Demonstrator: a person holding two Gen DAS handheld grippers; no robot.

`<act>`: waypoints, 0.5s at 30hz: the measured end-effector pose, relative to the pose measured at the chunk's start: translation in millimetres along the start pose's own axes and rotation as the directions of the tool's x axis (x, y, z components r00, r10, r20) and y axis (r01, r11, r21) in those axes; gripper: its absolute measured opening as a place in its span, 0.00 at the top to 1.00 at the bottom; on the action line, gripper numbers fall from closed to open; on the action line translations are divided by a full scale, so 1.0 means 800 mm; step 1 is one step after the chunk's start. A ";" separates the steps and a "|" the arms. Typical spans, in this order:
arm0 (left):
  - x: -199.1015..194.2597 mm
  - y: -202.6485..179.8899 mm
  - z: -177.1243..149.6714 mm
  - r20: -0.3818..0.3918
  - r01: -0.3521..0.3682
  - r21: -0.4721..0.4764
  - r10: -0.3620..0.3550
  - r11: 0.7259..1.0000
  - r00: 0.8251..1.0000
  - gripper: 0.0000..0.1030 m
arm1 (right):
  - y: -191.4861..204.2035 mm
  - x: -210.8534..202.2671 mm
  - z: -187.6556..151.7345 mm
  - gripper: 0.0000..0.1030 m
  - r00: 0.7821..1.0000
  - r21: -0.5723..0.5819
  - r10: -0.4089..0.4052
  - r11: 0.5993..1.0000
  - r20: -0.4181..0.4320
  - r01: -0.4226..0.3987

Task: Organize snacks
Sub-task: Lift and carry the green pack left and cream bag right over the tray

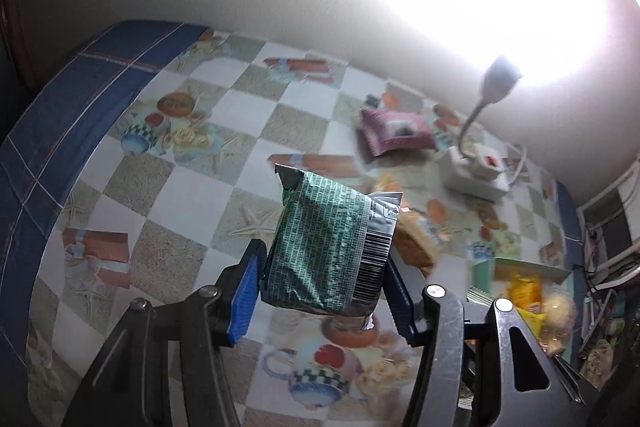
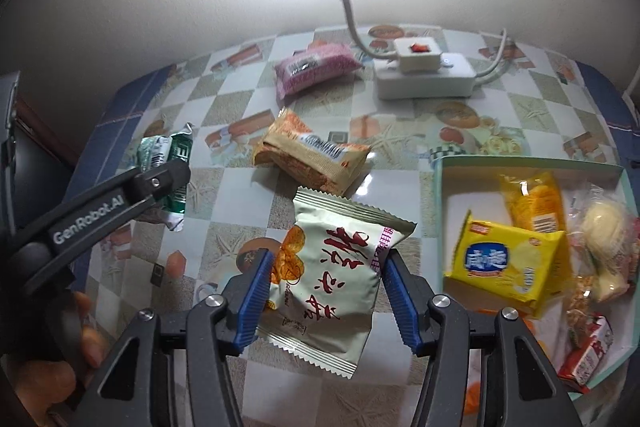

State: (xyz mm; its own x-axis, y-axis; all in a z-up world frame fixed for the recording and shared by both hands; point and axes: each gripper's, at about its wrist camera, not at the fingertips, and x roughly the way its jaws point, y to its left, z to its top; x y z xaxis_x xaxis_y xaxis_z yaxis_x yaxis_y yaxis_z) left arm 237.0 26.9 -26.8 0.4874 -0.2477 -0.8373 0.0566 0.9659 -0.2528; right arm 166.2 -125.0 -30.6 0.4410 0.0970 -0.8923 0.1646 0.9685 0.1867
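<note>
Several snacks already sit in the box point(image 2: 532, 163), both tongs clamp packets, left tongs point(image 1: 324, 283) green, right tongs point(image 2: 324, 287) cream, while two packets wait on the table point(image 2: 224, 187).

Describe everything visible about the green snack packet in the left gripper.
The green snack packet is a small, puffy foil pouch, green with a pale brick-like print, a silver back seam with a barcode, and crimped silver ends. It stands roughly upright, slightly tilted, clamped at its sides between the blue pads of the left gripper and lifted clear of the tablecloth. The right wrist view shows it partly hidden behind that gripper's finger. Nothing else touches it.
</note>
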 end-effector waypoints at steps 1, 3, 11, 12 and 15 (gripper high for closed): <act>-0.009 -0.012 -0.001 0.007 0.017 0.009 -0.017 1.000 1.000 0.44 | -0.008 -0.011 0.000 0.43 1.000 0.005 -0.002 1.000 0.014 0.002; -0.022 -0.037 -0.004 0.016 0.042 0.046 -0.043 0.998 0.999 0.44 | -0.026 -0.026 0.002 0.43 0.999 0.025 -0.012 1.000 0.032 0.012; -0.050 -0.184 -0.036 -0.001 0.151 0.314 -0.158 0.938 0.987 0.43 | -0.165 -0.073 0.003 0.43 0.978 0.246 -0.200 0.953 0.064 0.178; -0.053 -0.199 -0.041 -0.005 0.162 0.341 -0.171 0.926 0.985 0.43 | -0.181 -0.079 0.002 0.43 0.975 0.277 -0.214 0.942 0.067 0.188; -0.058 -0.233 -0.054 -0.030 0.209 0.387 -0.215 0.898 0.976 0.43 | -0.230 -0.100 -0.001 0.43 0.963 0.362 -0.259 0.907 0.076 0.216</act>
State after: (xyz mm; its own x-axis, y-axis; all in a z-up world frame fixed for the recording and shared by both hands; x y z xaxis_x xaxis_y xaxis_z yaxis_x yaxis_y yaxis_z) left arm 166.0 -144.6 38.3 0.4379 -0.4514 -0.7775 0.4897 0.8450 -0.2149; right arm 100.2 -310.9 6.1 0.4490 -0.1751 -0.8762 0.5641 0.8161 0.1260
